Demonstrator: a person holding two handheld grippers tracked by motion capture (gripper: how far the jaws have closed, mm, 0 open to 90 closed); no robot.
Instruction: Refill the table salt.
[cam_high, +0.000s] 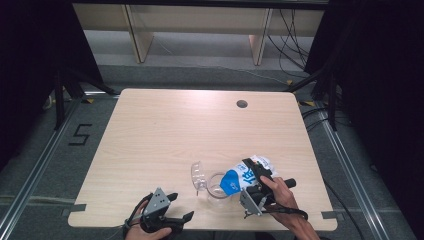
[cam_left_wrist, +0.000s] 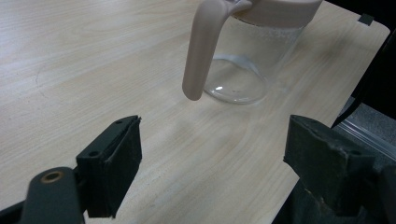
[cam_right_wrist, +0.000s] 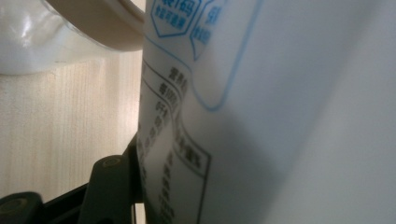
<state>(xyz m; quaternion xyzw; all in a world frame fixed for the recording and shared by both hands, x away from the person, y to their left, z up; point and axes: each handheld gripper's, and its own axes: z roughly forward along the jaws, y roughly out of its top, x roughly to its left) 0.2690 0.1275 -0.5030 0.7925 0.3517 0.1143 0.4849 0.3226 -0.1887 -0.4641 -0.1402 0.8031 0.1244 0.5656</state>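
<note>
We note the clear glass jug with beige rim and handle (cam_high: 216, 185) standing on the pale wooden table (cam_high: 165, 130) near its front edge, the white-and-blue carton (cam_high: 246, 176) tilted over it from the right, the clear lid (cam_high: 198, 175) just left.
</note>
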